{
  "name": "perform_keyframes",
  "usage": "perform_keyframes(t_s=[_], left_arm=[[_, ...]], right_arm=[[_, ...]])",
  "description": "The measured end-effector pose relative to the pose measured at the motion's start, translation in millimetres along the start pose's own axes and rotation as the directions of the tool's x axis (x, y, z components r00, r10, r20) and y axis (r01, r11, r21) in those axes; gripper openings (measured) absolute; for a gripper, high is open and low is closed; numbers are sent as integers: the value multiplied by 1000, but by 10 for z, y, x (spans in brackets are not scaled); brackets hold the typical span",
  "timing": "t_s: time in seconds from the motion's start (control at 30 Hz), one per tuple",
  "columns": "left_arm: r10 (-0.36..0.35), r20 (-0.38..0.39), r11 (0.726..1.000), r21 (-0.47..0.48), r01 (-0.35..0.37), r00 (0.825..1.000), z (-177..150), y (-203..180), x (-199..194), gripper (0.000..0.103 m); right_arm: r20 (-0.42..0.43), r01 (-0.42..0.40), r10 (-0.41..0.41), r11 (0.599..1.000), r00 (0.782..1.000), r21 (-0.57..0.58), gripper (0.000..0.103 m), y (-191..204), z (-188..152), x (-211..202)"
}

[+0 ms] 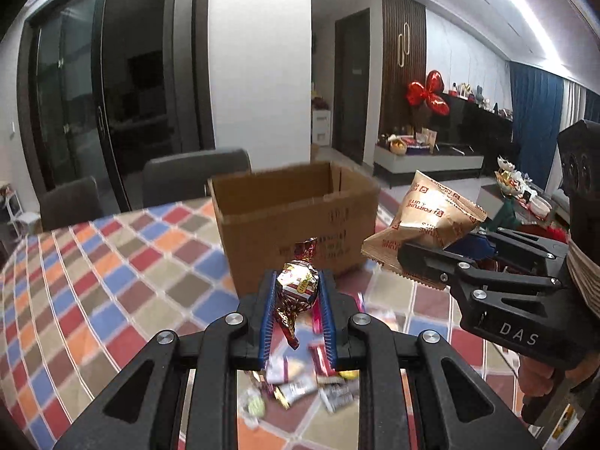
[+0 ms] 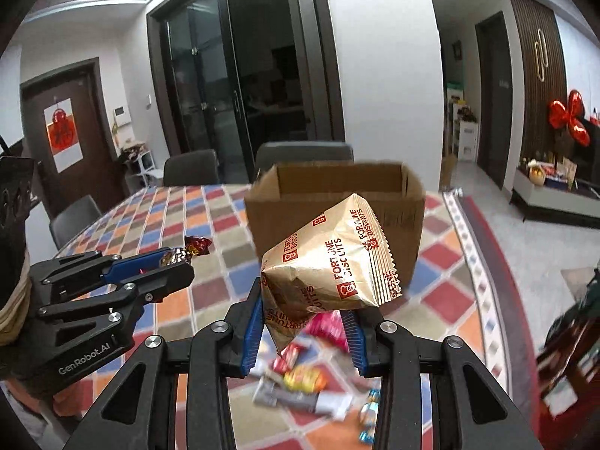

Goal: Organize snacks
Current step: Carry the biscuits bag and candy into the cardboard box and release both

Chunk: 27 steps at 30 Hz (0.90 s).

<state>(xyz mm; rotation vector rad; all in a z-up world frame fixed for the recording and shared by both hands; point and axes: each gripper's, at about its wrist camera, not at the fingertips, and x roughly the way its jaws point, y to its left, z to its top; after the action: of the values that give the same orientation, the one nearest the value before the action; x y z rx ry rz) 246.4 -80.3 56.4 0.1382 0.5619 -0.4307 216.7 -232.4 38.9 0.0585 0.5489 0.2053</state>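
My left gripper [image 1: 297,288] is shut on a foil-wrapped candy [image 1: 298,285] and holds it above the table, short of the open cardboard box [image 1: 292,210]. My right gripper [image 2: 303,307] is shut on a tan Fortune Biscuits packet [image 2: 330,262], also raised in front of the box [image 2: 337,191]. In the left wrist view the right gripper [image 1: 416,262] and its packet [image 1: 423,221] are at the right. In the right wrist view the left gripper [image 2: 176,262] with the candy [image 2: 183,253] is at the left. Loose snacks [image 1: 300,386] lie on the table below both grippers.
The table has a colourful diamond-patterned cloth [image 1: 93,281]. Grey chairs [image 1: 195,176] stand behind the table. More wrapped snacks [image 2: 303,382] lie near the front edge. A floor and low cabinet [image 2: 555,202] are off to the right.
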Motion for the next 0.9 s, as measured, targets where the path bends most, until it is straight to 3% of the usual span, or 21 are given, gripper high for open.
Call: perform_keyframes(t_s=[0.2,0.43,0.9], left_arm=[[13,43,999,36,-14,999,452,65,107,23],[13,25,999,48,-14,1000,814,178,475,23],[-26,-121,999,-49,20,992,1049,477,1420,23]], right_arm=[[37,-1,2,1000,999,-11,39,-86,466,83],[-11,6,-7,999,1000,-42,39,-224,828,379],[-170,27,-33,999,985,-37,40,-574,1162,1196]])
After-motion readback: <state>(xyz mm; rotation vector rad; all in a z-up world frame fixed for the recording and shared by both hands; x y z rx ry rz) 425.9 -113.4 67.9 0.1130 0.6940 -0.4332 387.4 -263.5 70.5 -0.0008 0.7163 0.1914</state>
